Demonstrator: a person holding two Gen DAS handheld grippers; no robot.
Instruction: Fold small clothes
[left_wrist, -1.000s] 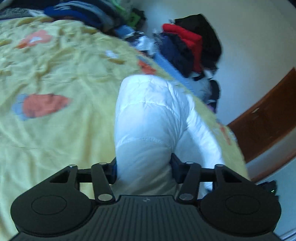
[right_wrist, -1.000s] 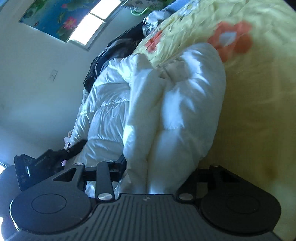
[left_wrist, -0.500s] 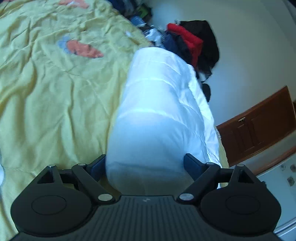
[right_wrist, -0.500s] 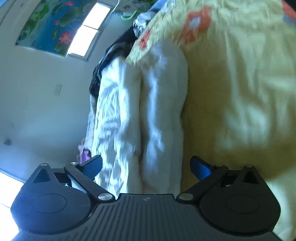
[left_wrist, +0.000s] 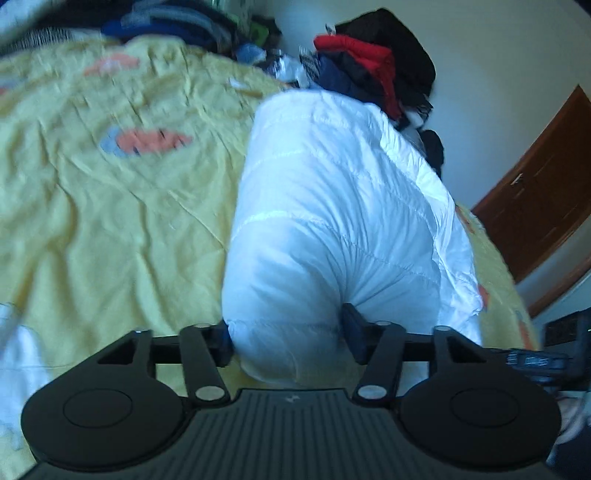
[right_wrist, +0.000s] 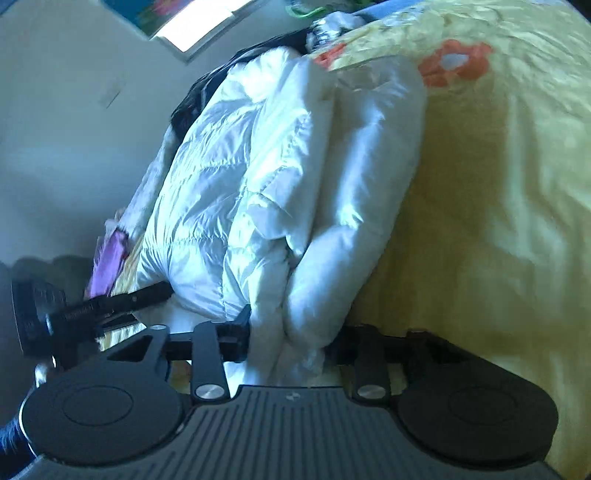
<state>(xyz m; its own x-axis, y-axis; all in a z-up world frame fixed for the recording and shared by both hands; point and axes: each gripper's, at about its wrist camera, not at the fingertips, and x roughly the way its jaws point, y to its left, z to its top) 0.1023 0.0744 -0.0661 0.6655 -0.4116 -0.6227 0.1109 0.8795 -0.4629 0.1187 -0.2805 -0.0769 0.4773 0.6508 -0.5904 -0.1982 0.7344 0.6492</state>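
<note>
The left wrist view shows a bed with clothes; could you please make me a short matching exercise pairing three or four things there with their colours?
Things:
1. puffy jacket
2. bedspread
3. cupboard door
4. top garment on the pile

Colours:
a. brown
b. red
c. white
d. yellow

Pairs: 1-c, 2-d, 3-a, 4-b
</note>
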